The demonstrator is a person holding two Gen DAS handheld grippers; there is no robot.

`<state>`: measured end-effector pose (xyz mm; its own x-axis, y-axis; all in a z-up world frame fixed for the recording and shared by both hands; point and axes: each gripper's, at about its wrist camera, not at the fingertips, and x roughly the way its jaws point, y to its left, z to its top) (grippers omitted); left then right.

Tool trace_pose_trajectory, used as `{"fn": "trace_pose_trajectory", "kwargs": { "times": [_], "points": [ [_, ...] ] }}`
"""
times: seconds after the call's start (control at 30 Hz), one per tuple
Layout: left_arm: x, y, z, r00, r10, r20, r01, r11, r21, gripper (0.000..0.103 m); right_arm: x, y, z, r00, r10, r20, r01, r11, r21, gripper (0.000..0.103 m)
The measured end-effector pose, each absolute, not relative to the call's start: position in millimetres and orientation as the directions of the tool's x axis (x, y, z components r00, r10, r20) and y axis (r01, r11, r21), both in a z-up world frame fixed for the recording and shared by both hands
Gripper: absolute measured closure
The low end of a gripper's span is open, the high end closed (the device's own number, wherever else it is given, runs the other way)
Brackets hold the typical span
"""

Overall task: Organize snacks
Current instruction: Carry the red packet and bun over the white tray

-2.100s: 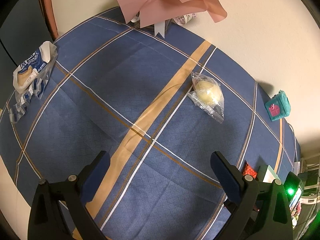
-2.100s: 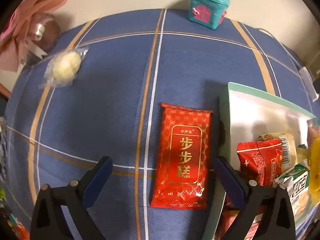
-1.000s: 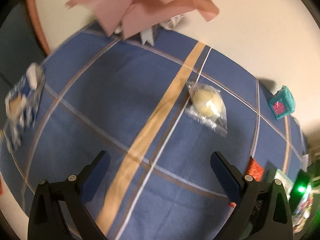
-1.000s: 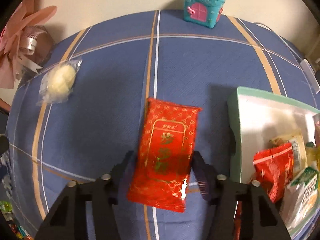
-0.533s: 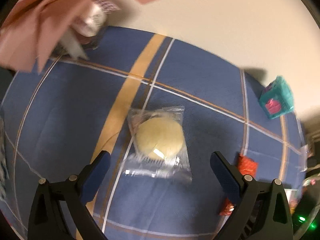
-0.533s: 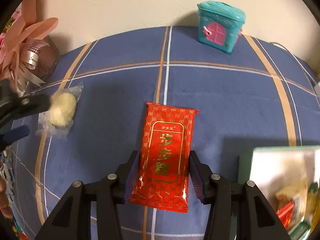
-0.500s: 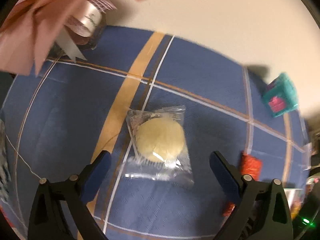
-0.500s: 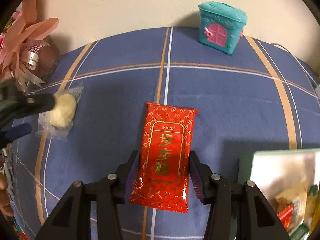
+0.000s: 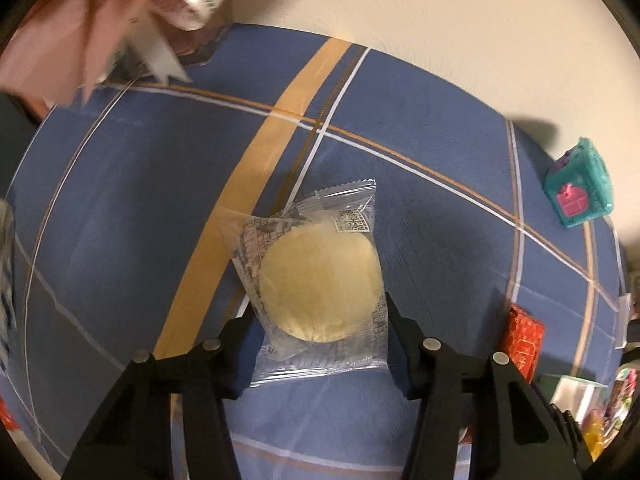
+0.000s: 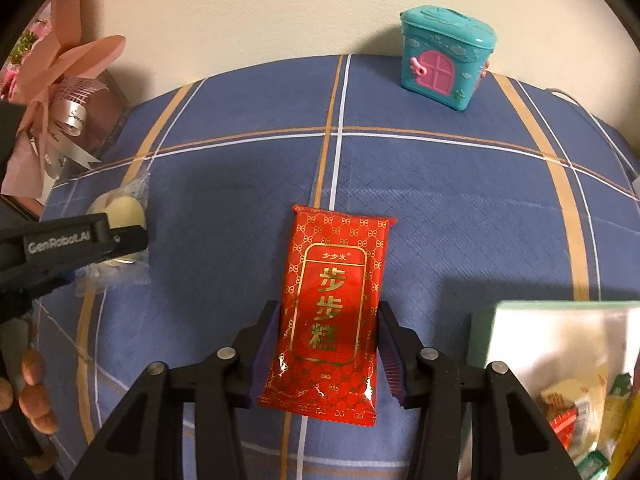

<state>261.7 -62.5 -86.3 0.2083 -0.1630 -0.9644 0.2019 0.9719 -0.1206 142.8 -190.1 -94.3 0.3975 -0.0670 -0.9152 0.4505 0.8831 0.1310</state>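
On the blue checked tablecloth (image 9: 140, 200), with its tan and white stripes, the left gripper (image 9: 320, 344) stood over a round pale yellow pastry in a clear plastic wrapper (image 9: 318, 280). Its jaws were closing, and the wrapped pastry lay between the two black fingers, whose pads already touched the sides of the wrapper; the far end of the wrapper rested on the cloth. From the right wrist camera the same left gripper (image 10: 120, 240) was seen at the left edge, over the pastry (image 10: 124, 208), with the fingers of a person's hand (image 10: 34, 392) below it. The right gripper (image 10: 326, 356) was clenched on a flat red foil snack packet with gold characters (image 10: 334, 300), both purple pads pressing on its long sides near the lower half. A white box with a mint green rim (image 10: 480, 332) stood just to the right, and it held several snack packets. At the far edge of the table, near the cream wall, a teal plastic toy house with a pink door (image 10: 444, 60) stood upright. A pink paper bouquet with a ribbon (image 10: 60, 92) lay at the far left corner.
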Motion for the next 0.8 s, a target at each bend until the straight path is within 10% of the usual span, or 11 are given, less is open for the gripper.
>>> {"fn": "trace_pose_trajectory", "kwargs": {
  "times": [0.8],
  "points": [
    [27,-121,2,0.197,-0.458,-0.867,0.376,0.852,-0.365,0.048,-99,-237,-9,0.397,-0.187,-0.898,0.603,0.791,0.101,0.053]
  ]
}}
